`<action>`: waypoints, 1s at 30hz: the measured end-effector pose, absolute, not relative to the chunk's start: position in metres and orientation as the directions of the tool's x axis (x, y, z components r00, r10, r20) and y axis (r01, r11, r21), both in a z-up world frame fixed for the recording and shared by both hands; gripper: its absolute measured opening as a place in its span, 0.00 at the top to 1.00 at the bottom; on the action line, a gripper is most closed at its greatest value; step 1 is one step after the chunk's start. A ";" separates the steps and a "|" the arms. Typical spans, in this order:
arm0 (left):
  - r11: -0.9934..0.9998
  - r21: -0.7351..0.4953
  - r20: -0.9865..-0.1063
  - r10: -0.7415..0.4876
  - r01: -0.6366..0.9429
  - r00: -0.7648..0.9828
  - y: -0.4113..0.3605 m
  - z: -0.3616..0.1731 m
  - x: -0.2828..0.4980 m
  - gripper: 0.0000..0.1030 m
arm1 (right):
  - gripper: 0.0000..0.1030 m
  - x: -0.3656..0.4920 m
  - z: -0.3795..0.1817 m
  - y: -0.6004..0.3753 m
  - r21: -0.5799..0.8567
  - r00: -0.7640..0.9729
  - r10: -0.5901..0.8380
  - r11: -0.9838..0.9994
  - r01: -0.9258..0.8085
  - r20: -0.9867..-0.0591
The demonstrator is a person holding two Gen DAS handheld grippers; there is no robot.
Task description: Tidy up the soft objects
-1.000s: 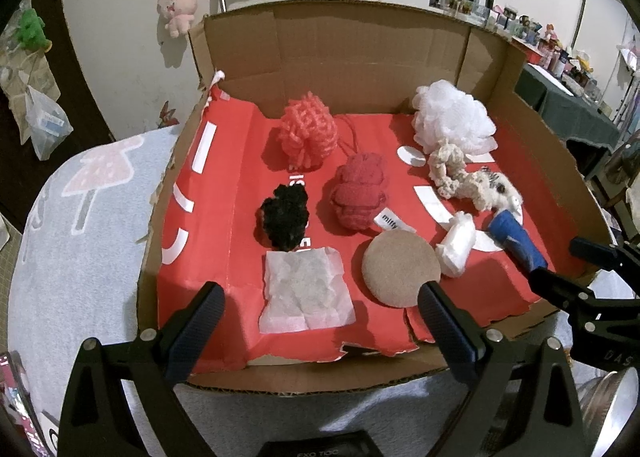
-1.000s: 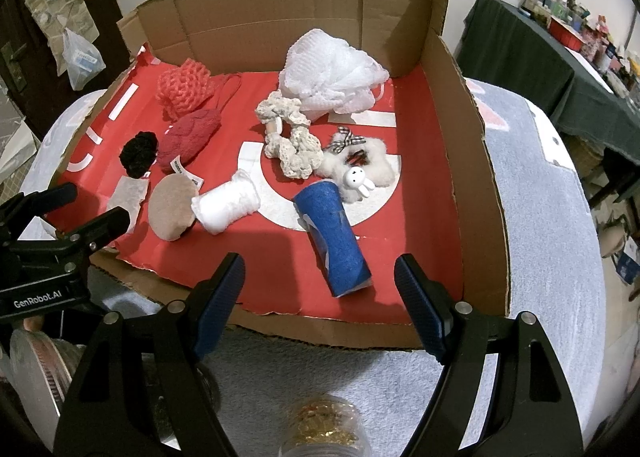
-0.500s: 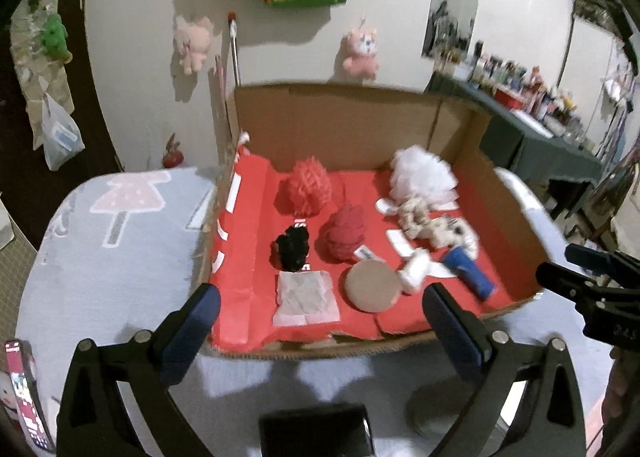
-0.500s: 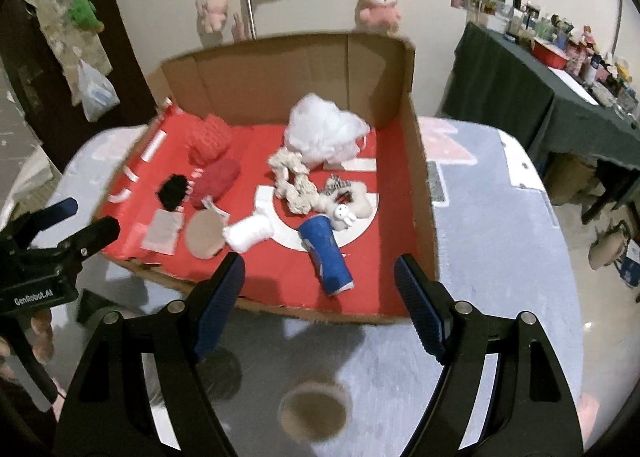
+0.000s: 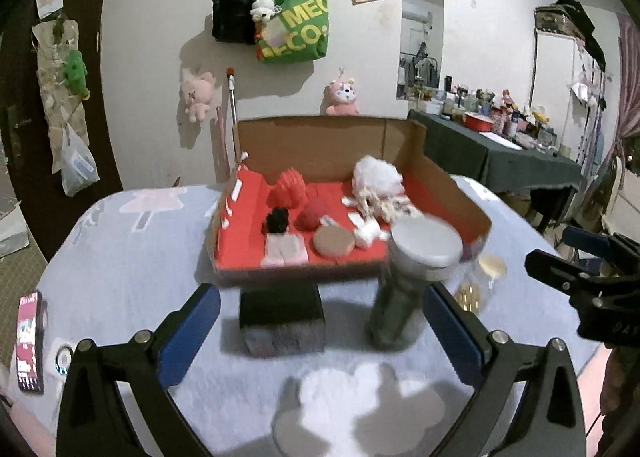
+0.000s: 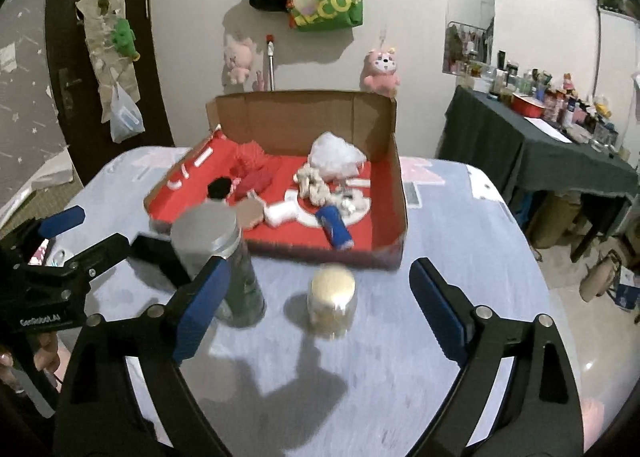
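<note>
A cardboard box point(image 5: 404, 137) with a red lining stands on the table. It holds soft things: a red mesh puff point(image 5: 287, 189), a white mesh puff point(image 6: 334, 155), a black puff point(image 5: 277, 220), a dark red knit piece point(image 5: 313, 214), a round tan pad point(image 5: 333, 242), a white cloth point(image 5: 285, 252), a white roll point(image 6: 282, 213), a blue roll point(image 6: 335, 227) and a rope toy point(image 6: 314, 187). My left gripper point(image 5: 320, 321) is open and empty, well short of the box. My right gripper point(image 6: 318, 281) is empty too, its jaws opening, above the table in front of the box.
A tall jar with a silver lid point(image 5: 420, 253) and a small gold-lidded jar point(image 6: 331, 297) stand between the grippers and the box. A black box point(image 5: 282, 317) sits near the left gripper. A phone point(image 5: 30, 341) lies at far left. A cluttered dark table point(image 6: 540, 145) stands to the right.
Both grippers have pulled back and upward from the box, which now looks small and distant. The jars and black box have come into view. The right jaws stand wider.
</note>
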State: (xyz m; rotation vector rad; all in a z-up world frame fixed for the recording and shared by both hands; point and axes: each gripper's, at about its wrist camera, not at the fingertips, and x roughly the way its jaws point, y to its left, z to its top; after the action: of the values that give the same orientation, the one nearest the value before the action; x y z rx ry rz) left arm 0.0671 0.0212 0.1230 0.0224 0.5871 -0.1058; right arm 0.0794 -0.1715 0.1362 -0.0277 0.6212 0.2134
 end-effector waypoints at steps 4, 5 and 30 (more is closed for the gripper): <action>0.994 -0.035 -0.581 -0.106 0.105 0.807 0.019 0.098 0.059 0.00 | 0.10 0.067 0.107 -0.165 0.010 0.793 0.163 0.981 -0.194 -0.587; 0.994 -0.041 -0.591 -0.107 0.102 0.799 0.019 0.091 0.060 0.00 | 0.10 0.067 0.097 -0.164 0.007 0.787 0.156 0.982 -0.189 -0.597; 1.000 0.005 -0.712 0.003 0.001 0.702 0.013 0.007 0.079 0.00 | 0.10 0.081 0.002 -0.167 0.014 0.707 0.088 0.994 -0.110 -0.701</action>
State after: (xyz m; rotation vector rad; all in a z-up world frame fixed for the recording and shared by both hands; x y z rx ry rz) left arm 0.0794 0.0126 0.0068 0.0054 0.7929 0.0010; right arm 0.0811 -0.1669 0.0022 -0.0291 0.7775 0.1098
